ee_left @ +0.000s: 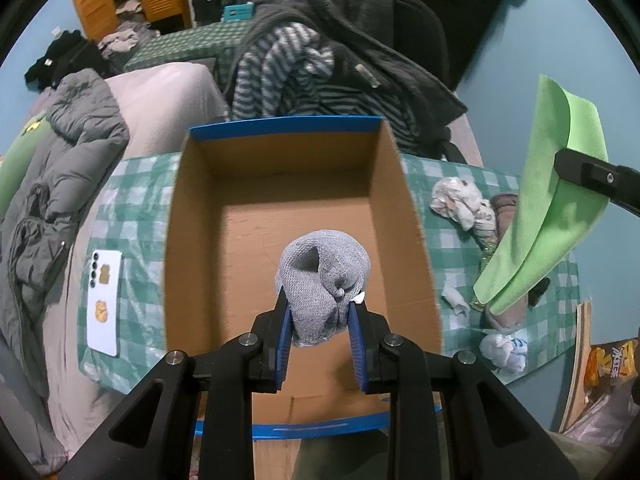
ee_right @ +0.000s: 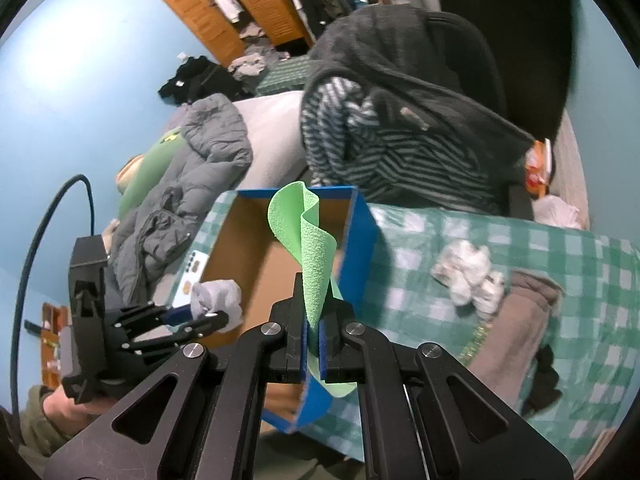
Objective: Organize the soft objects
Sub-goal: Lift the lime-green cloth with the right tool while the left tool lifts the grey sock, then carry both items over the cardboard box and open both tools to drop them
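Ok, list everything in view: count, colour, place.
box: one, brown with blue rim, on the checked cloth
sock: one, grey, rolled, held over the box
cloth: one, green, held beside the box
checked cloth: one, green-white, under the box
phone: one, white, left of the box
white bundles: two, right of the box
jacket: one, grey, on the bed
left gripper: black, shut on the sock
right gripper: black, shut on the cloth

Grey sock (ee_left: pixel 322 280), green cloth (ee_right: pixel 308 236), grn-white check tablecloth (ee_right: pixel 560 264)
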Demonstrator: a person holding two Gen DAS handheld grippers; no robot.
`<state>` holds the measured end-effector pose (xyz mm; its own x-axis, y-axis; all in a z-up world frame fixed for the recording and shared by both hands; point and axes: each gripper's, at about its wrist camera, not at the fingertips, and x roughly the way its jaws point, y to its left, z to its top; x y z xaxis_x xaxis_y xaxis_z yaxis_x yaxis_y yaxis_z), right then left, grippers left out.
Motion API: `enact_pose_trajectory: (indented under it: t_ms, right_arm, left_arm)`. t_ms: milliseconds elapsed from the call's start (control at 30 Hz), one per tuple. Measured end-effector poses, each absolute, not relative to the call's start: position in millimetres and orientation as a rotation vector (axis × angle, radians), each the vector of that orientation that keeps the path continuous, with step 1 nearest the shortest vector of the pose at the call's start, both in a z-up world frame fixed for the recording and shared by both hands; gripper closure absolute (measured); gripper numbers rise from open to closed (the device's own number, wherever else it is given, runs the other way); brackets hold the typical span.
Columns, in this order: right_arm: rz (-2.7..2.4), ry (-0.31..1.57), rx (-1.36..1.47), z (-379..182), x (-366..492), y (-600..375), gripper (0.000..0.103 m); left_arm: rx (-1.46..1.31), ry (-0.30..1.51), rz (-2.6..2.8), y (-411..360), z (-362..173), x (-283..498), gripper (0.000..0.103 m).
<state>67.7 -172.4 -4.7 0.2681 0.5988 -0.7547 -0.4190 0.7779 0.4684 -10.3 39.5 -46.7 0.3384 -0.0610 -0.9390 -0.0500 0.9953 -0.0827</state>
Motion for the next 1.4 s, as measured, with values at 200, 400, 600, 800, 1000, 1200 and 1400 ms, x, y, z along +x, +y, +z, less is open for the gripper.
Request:
enact_pose_trajectory:
  t_ms: [200,400,600,800,1000,1200,1400]
  right_arm:
    - [0.752,1.099,0.161,0.9,70.9,-136.5,0.100]
    - [0.790,1.105,0.134,-1.8,71.0,-104.8,0.100]
    - [0.811,1.130,0.108,-13.7,72.4,-79.1,0.100]
    - [0.812,1.167,0.091,-28.7,73.3,-63.5,0.100]
    - [0.808,1.193,0.087,-38.3,72.2,-56.6,0.100]
    - [0.791,1.222,0.085,-45.2,73.5,-53.6,0.096]
    - [0.767,1.236,0.075,-48.6,72.1,-55.7,0.082]
  left_arm:
    - [-0.122,1.223,0.031,63.3,-47.3,-17.1,0.078]
    - [-0.133,1.233,0.061,86.0,-52.0,-22.7,0.078]
    - [-0.144,1.248,0.077,101.7,-60.9,-23.7,0.078]
    - [-0.167,1.273,0.087,109.2,-72.6,-19.7,0.077]
    - [-0.164,1.295,0.093,110.8,-78.5,-17.1,0.072]
    - [-0.144,1.304,0.112,111.6,-78.1,-16.2,0.063]
    - [-0.127,1.307,0.118,109.6,-74.4,-17.5,0.060]
